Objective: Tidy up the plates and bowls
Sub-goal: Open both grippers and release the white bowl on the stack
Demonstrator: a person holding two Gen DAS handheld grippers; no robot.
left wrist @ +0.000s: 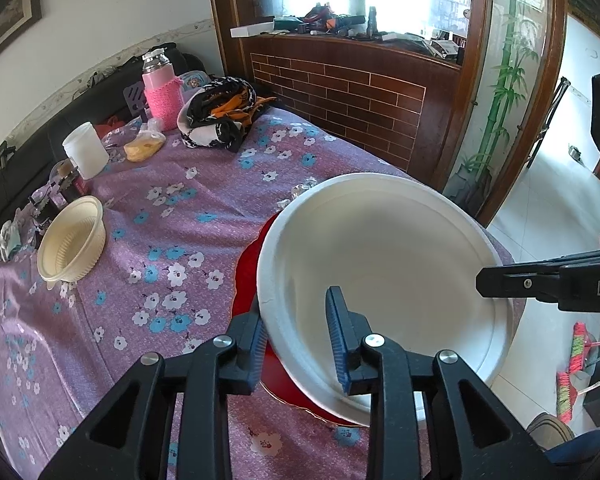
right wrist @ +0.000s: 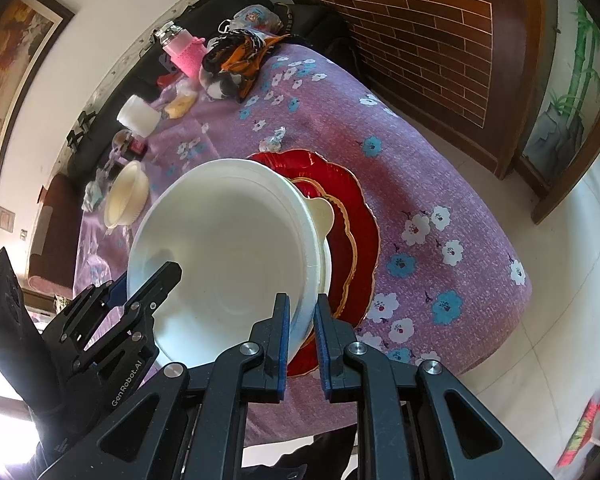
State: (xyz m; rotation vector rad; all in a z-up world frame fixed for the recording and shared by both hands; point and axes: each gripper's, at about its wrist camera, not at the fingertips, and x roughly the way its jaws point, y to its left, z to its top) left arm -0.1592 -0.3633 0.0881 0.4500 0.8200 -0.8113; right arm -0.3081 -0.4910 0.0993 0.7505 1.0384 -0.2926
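Straddling opposite rims of the white bowl point(left wrist: 388, 264), left tongs point(left wrist: 298, 344) (wider) and right tongs point(right wrist: 302, 340) steady it above the red plate point(right wrist: 356, 236), likely for stacking.

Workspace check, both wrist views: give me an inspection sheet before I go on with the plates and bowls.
Surface: table under a purple floral cloth.
Job's things: white foam plate tilted, over a cream bowl and red plates; a second cream bowl apart on the left.
Clutter: pink bottle, white jar, patterned cloth, yellow bag, crumpled wrapper.
Grippers: left gripper straddles the white plate's near rim, jaws wide; right gripper straddles the opposite rim with a narrow gap, contact unclear.
Cables: nothing seen.
Surroundings: wooden brick-pattern cabinet, tiled floor, brooms.
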